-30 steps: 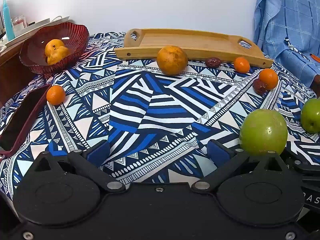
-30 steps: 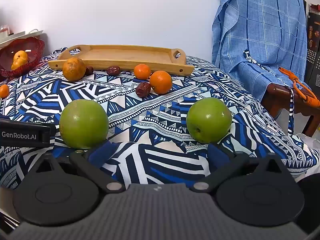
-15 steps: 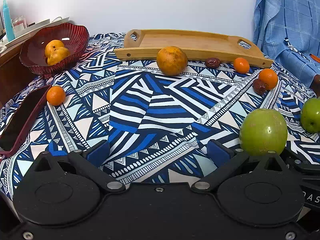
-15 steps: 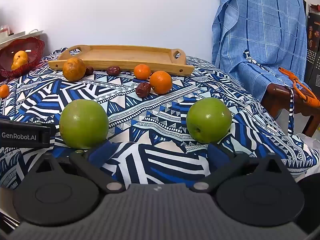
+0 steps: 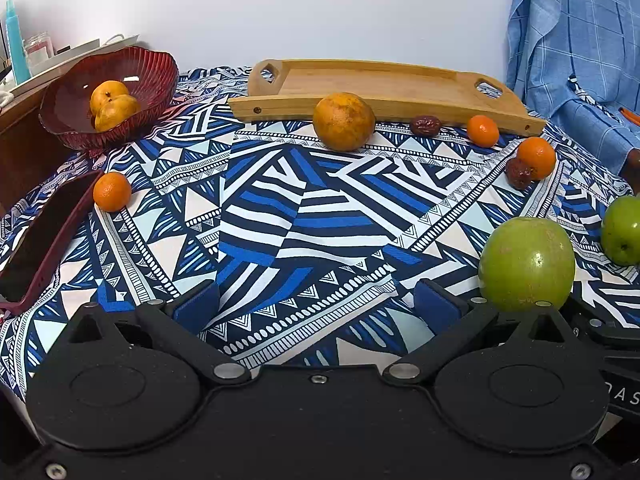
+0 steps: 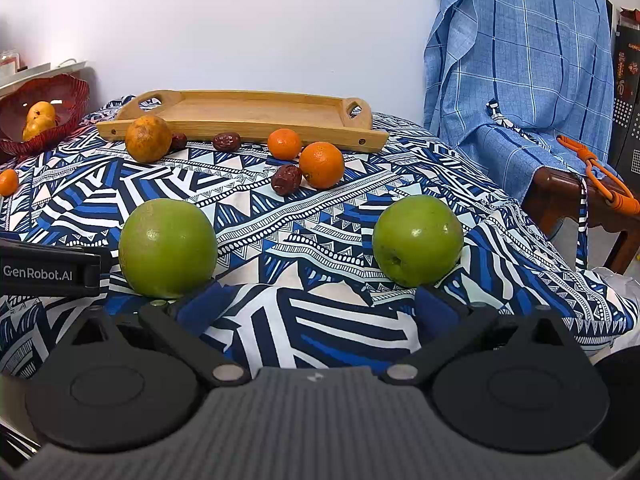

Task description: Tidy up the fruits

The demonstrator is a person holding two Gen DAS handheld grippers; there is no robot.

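Two green apples lie on the patterned cloth: one [image 6: 168,247] just ahead of my right gripper's left finger, the other [image 6: 418,239] ahead of its right finger. My right gripper [image 6: 316,304] is open and holds nothing. My left gripper [image 5: 316,304] is open too, with the nearer apple [image 5: 527,264] by its right finger. A large orange [image 5: 344,121], small tangerines [image 5: 483,131] [image 5: 537,157] [image 5: 112,191] and dark dates [image 5: 425,125] [image 5: 518,173] lie in front of the wooden tray [image 5: 384,88]. The red bowl [image 5: 108,96] holds yellow fruit.
A dark red flat case [image 5: 40,240] lies at the cloth's left edge. A blue checked cloth [image 6: 520,60] hangs over a wooden chair [image 6: 560,196] on the right. The left gripper's body [image 6: 48,272] shows at the left of the right wrist view. A white wall stands behind.
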